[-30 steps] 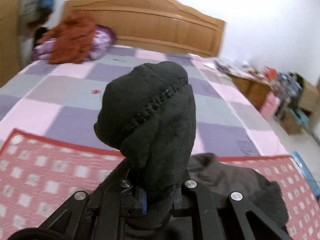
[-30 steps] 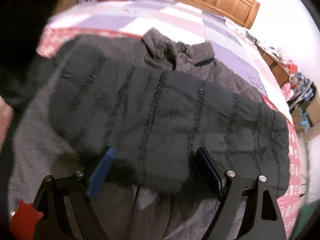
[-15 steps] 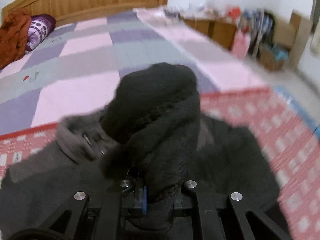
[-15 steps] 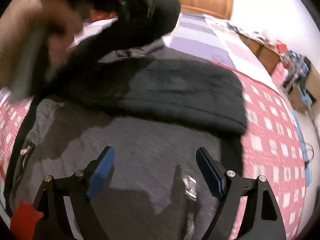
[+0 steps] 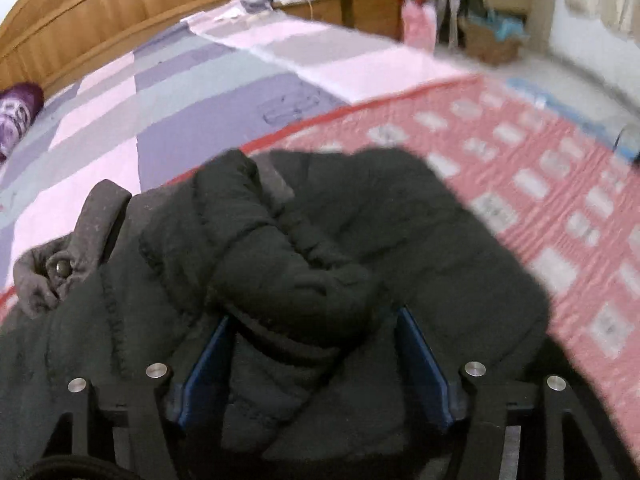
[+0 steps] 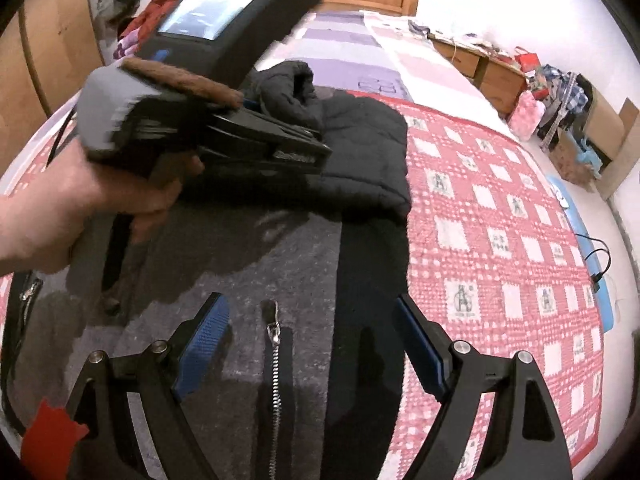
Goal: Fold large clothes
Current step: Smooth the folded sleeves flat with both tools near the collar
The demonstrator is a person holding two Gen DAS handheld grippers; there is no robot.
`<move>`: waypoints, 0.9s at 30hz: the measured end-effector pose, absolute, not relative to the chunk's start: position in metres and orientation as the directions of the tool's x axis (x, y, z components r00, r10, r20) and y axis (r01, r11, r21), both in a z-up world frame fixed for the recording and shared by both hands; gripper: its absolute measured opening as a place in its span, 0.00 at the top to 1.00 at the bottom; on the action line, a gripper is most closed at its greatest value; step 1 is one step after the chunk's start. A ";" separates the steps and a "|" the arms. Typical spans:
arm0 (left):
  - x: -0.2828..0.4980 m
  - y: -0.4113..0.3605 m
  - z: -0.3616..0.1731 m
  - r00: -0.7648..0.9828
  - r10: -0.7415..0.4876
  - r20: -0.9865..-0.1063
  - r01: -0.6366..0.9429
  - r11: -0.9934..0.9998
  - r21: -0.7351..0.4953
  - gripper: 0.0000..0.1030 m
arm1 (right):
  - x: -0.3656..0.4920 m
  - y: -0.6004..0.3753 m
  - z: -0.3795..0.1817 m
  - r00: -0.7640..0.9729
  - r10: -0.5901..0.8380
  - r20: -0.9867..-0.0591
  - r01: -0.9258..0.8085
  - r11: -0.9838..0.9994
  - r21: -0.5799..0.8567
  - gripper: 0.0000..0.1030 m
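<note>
Jacket (image 6: 360, 148), black and quilted, lies spread on a red-and-white checked blanket (image 6: 500, 240) over the bed (image 5: 180, 92), its grey fleece lining (image 6: 240, 264) and zipper (image 6: 274, 344) turned up in the foreground of the right wrist view. One padded sleeve (image 5: 288, 264) is folded across the body of the garment. The left gripper (image 5: 312, 356), held in a person's hand (image 6: 80, 196), has its jaws opening, the sleeve bunched between the blue pads (image 5: 420, 364) but no longer pinched. The right gripper (image 6: 312, 344) hangs above the lining with its jaws spread wide and nothing between them, the zipper lying under the gap. A wooden headboard (image 5: 100, 12) stands at the far end of the bed.
</note>
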State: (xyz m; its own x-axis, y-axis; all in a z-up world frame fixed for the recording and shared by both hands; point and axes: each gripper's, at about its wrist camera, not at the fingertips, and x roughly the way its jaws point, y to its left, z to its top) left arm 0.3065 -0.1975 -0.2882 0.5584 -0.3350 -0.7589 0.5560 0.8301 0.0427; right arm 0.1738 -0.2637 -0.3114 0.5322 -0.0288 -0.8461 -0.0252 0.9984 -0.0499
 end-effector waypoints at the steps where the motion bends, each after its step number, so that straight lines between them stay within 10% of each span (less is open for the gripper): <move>1: 0.304 -0.188 -0.280 0.560 -0.353 -0.749 0.539 0.842 0.007 0.32 | 0.178 -0.263 -0.310 0.536 -0.031 -0.843 -0.023 0.998 -0.052 0.16; 10: 0.278 -0.045 -0.233 0.777 -0.107 -0.621 0.237 0.963 0.130 0.27 | 0.207 -0.269 -0.299 0.563 -0.062 -0.824 0.014 0.998 -0.065 0.16; 17: 0.331 0.059 -0.287 0.617 0.140 -0.774 -0.023 0.987 0.159 0.26 | 0.245 -0.254 -0.292 0.609 -0.077 -0.790 0.000 0.995 -0.097 0.16; 27: 0.333 0.065 -0.271 0.690 0.035 -0.723 0.052 0.994 0.097 0.25 | 0.333 -0.192 -0.286 0.661 -0.047 -0.749 -0.070 0.990 -0.124 0.16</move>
